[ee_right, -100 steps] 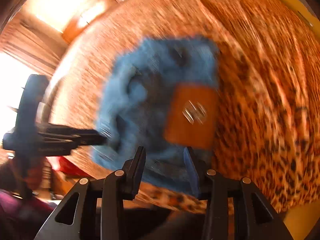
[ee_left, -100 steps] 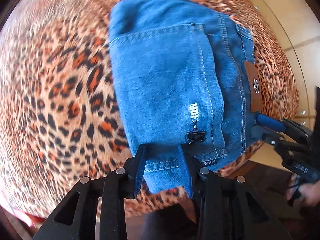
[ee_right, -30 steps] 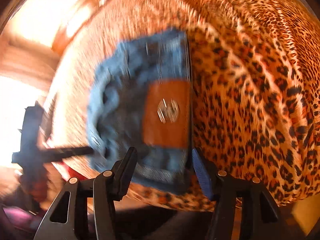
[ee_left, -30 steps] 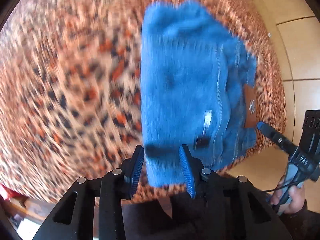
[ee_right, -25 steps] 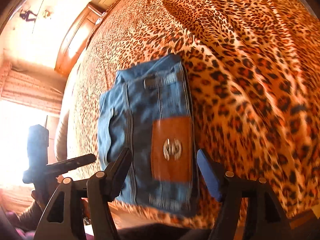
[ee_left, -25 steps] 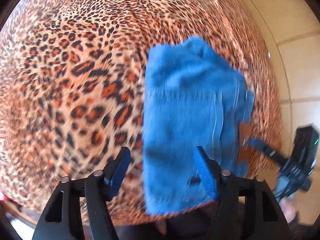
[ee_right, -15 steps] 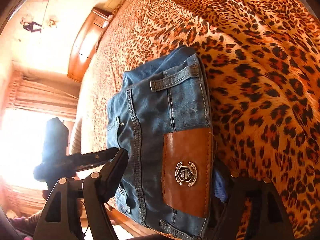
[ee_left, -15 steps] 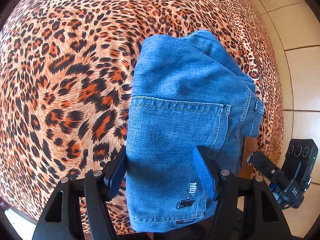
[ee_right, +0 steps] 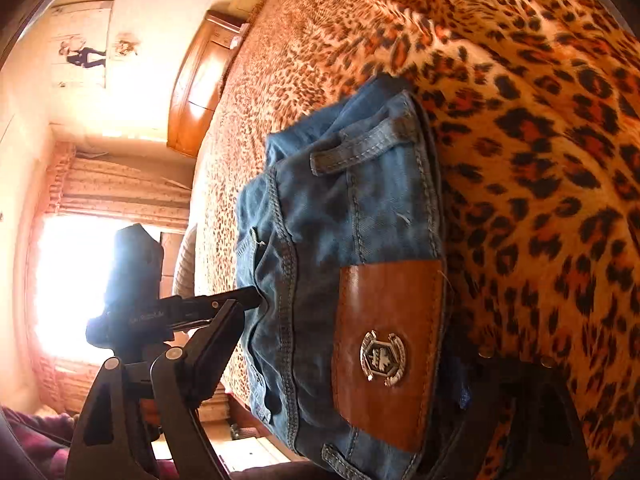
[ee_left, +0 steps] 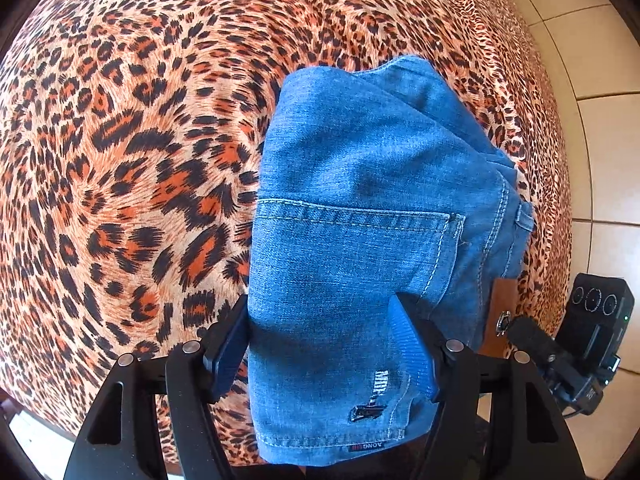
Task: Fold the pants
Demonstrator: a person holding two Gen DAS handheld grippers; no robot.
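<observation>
The folded blue jeans (ee_left: pixel 360 216) lie as a compact bundle on the leopard-print bedspread (ee_left: pixel 132 168) near its edge, back pocket up. In the right wrist view the waistband side of the jeans (ee_right: pixel 340 240) faces me with its brown leather patch (ee_right: pixel 384 344). My left gripper (ee_left: pixel 324 344) is open, its jaws straddling the near end of the bundle. My right gripper (ee_right: pixel 344 364) is open around the waistband end; its right finger is mostly hidden behind the denim.
The bed edge runs close to the jeans, with tiled floor (ee_left: pixel 600 80) beyond it. The right gripper's body (ee_left: pixel 576 344) shows at the left wrist view's right edge. A wooden headboard (ee_right: pixel 200 84) and a bright curtained window (ee_right: pixel 72 280) lie further off.
Both grippers opened from their narrower grip, drew back, then moved in again close over the bundle's ends. The jeans stayed folded on the bed.
</observation>
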